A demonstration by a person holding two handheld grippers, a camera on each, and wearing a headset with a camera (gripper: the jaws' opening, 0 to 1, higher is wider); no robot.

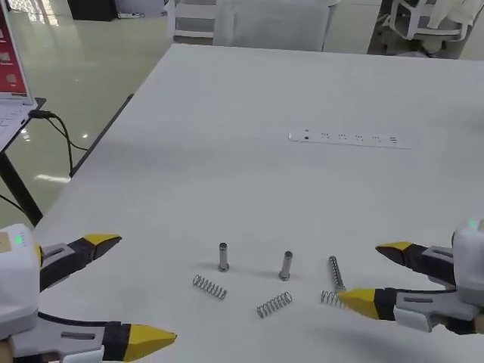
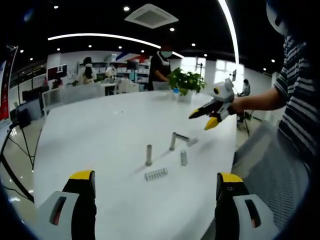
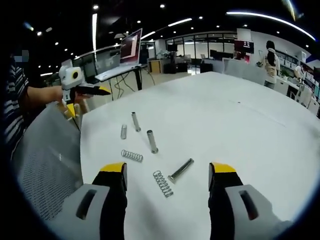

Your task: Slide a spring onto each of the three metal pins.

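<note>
Three metal pins and three springs sit on the near part of the white desk [image 1: 249, 151], and no spring is on a pin yet. In the head view the left pin [image 1: 223, 257] and the middle pin [image 1: 286, 265] stand upright side by side. The third pin [image 1: 335, 272] lies flat to their right.

The left spring [image 1: 209, 286] lies just in front of the left pin. The middle spring [image 1: 274, 304] lies in front of the middle pin. The right spring [image 1: 329, 298] lies by the near end of the third pin, and its far end meets the tip of the right gripper's lower finger.

The left gripper [image 1: 147, 287] hovers at the desk's near left corner, well apart from the parts. Its yellow-tipped fingers are spread wide and hold nothing.

The right gripper [image 1: 361, 274] is low over the desk just right of the third pin. Its fingers are also spread wide and empty. In the right gripper view the third pin and the right spring lie side by side on the desk between those fingers, touched by neither.

Farther back on the desk lies a white power strip [image 1: 348, 138]. A laptop [image 1: 7, 76] stands on a separate stand at the left edge.
</note>
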